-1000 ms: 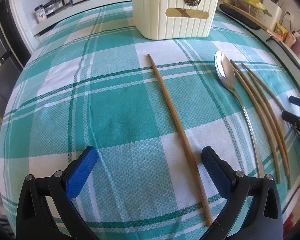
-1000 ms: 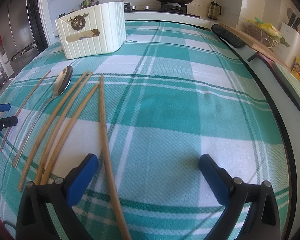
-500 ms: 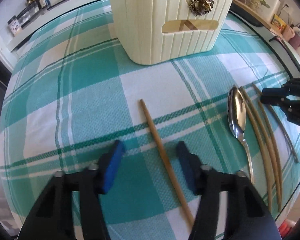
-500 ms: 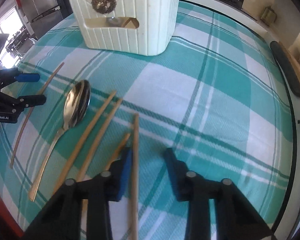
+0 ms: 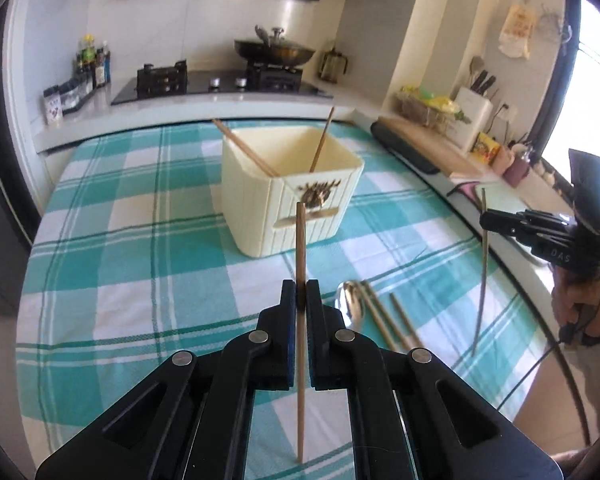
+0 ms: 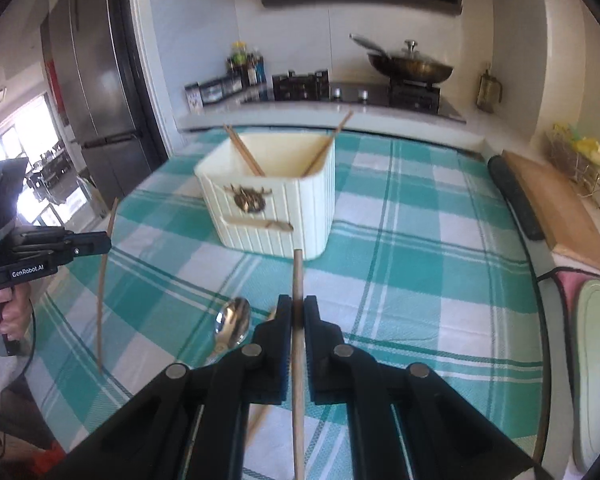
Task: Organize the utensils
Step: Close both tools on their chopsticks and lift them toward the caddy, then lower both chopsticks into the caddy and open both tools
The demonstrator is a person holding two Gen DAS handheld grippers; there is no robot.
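Kitchen with stove (image 5: 220,80) and pan (image 5: 274,50) at top; teal plaid desk (image 5: 120,240), cream holder (image 5: 288,192) at centre. Left claw (image 5: 301,292) and right claw (image 6: 297,308) each clenched on a chopstick (image 5: 300,240) (image 6: 298,280); spoon (image 6: 232,326) lower centre.

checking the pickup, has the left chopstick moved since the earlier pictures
Yes. The left chopstick is off the tablecloth, clamped upright in the left gripper, whose jaws have just closed; its tip now overlaps the holder.

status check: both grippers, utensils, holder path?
Left gripper shut on chopstick. Right gripper likewise. Spoon on cloth. Holder ahead, path open.
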